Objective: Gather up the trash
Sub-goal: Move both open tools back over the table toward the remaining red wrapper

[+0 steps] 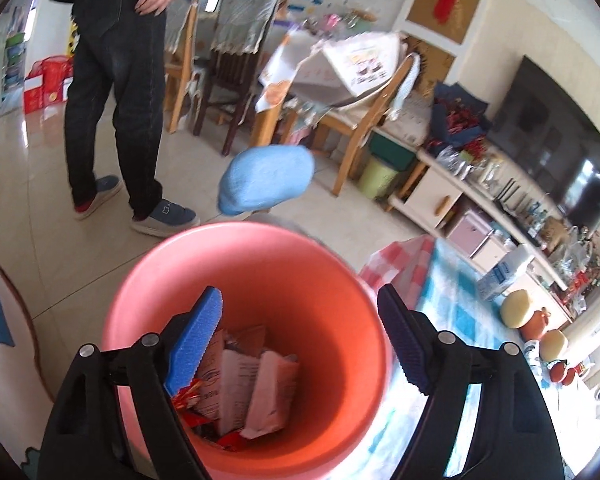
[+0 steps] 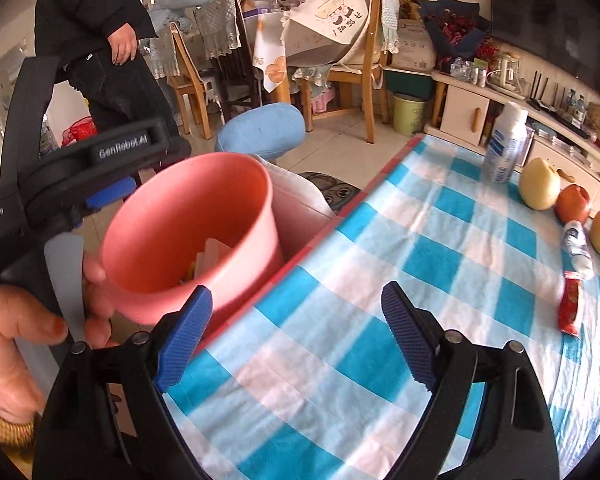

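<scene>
A pink bucket (image 1: 300, 264) stands beside the table and holds several paper and red wrappers (image 1: 244, 384). My left gripper (image 1: 300, 336) hangs open over its mouth with nothing between the blue pads. In the right wrist view the bucket (image 2: 204, 200) sits at the edge of the blue checked tablecloth (image 2: 440, 248). My right gripper (image 2: 296, 308) is open and empty above that edge. A red wrapper (image 2: 570, 308) and a crumpled white tube (image 2: 578, 248) lie far right on the cloth. A hand (image 2: 16, 320) holds the left gripper's black housing (image 2: 100, 152) by the bucket.
A spray can (image 2: 506, 144), two pears (image 2: 540, 186) and an apple (image 2: 574, 202) stand at the table's far side. A person in dark trousers (image 1: 112, 100) stands on the tiled floor. Beyond the bucket are a blue stool (image 1: 266, 178), wooden chairs and a green bin (image 1: 380, 176).
</scene>
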{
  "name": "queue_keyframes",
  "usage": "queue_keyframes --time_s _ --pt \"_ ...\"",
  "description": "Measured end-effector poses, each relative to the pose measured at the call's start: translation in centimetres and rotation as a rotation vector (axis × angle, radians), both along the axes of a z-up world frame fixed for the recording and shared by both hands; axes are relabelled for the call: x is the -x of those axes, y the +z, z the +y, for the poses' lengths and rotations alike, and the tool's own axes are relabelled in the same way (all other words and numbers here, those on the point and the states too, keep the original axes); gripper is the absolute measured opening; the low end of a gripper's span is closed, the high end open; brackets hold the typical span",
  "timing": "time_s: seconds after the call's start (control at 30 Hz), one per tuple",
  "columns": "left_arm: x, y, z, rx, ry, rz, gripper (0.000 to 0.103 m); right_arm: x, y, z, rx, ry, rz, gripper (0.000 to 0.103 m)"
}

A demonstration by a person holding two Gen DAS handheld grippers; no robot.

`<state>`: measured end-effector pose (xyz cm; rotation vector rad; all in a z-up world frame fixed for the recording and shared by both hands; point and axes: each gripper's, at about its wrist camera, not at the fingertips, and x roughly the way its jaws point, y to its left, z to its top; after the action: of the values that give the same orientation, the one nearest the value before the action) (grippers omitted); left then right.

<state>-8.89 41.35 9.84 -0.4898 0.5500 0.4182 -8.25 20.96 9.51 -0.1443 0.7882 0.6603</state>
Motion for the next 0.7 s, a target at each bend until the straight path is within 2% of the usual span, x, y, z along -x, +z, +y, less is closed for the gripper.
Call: queue_keyframes --time_s 0.2,0.33,0.5,0.7 --pt "-0.2 0.5 -2.7 -0.04 -0.057 -0.087 0.087 0.7 0.0 -3.1 0.006 -0.035 -0.019 0.088" --pt "-0.5 0.8 -4.8 -0.077 -0.109 -0.12 0.09 1.1 0.3 -5.3 -0.001 -0.058 -0.027 0.092" --pt "-1.0 0.9 -7.6 -0.126 -0.194 -0.119 0.09 1.8 0.4 -8.0 -0.006 -0.081 -0.04 0.092" --pt "-1.6 1.1 -10.8 -0.193 -0.262 -0.054 0.09 2.3 0.8 -11.0 -0.05 -0.116 -0.047 0.093"
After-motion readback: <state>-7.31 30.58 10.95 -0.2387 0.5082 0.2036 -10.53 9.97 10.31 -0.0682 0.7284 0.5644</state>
